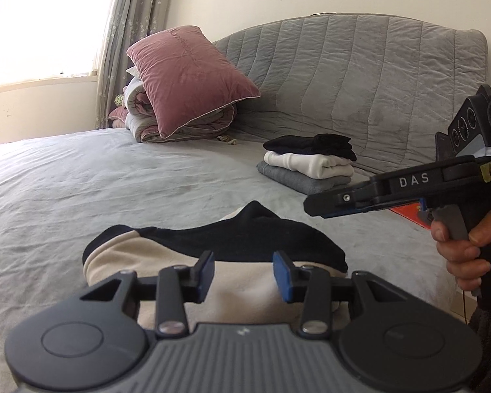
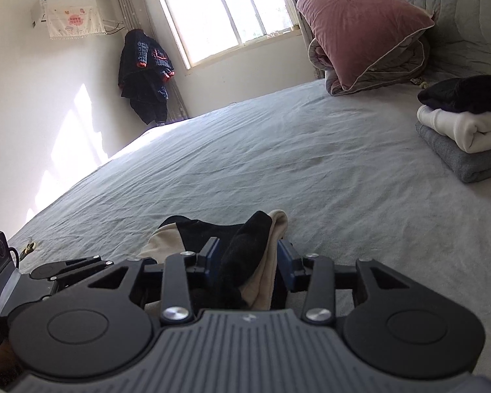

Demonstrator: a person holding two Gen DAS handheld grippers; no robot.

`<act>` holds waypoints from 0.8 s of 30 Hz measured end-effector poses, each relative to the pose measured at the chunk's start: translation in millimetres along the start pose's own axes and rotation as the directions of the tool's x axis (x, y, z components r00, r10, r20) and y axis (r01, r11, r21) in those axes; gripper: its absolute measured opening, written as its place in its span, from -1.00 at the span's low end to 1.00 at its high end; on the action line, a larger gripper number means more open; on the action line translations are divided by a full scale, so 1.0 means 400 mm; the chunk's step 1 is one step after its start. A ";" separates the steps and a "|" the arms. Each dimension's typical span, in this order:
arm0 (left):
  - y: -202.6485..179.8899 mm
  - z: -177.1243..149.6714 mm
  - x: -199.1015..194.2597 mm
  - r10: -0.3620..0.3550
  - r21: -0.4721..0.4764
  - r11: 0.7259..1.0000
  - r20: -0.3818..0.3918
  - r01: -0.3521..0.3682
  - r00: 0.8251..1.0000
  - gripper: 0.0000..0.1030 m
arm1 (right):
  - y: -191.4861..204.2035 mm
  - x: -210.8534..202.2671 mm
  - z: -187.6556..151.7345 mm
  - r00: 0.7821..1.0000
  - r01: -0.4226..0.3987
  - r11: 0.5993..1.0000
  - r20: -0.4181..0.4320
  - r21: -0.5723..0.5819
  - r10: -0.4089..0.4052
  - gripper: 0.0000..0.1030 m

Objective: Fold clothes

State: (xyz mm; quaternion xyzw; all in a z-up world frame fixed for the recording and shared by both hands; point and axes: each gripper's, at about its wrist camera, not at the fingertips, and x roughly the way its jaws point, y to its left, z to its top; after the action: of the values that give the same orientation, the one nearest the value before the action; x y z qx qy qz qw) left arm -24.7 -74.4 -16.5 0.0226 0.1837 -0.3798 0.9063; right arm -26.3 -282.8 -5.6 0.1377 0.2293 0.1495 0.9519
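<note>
Here: left tool (image 1: 242,276) parted over beige-black garment (image 1: 167,255); right tool (image 2: 248,262) parted, garment fold between, grip unclear.

Left gripper (image 1: 242,276): black linkage arms, silver screws, blue pads, ribbed grey housing. Right gripper (image 2: 247,255): identical build, white "DAS" lettering, yellow label behind it.

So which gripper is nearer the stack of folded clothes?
Right. The right gripper hangs just in front of the stack; the left gripper sits farther back over the beige-and-black garment.
</note>
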 end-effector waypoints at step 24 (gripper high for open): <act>-0.046 -0.023 0.006 -0.116 0.067 0.991 -0.040 0.119 0.992 -0.11 | -0.053 0.164 -0.019 0.998 0.050 0.999 -0.045 0.006 -0.049 -0.52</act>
State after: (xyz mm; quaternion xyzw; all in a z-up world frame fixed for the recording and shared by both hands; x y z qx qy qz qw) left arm -38.7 -87.5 -24.1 0.0501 0.1878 -0.4382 0.8776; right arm 30.5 -278.0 -44.9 0.1319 0.2543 0.1281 0.9495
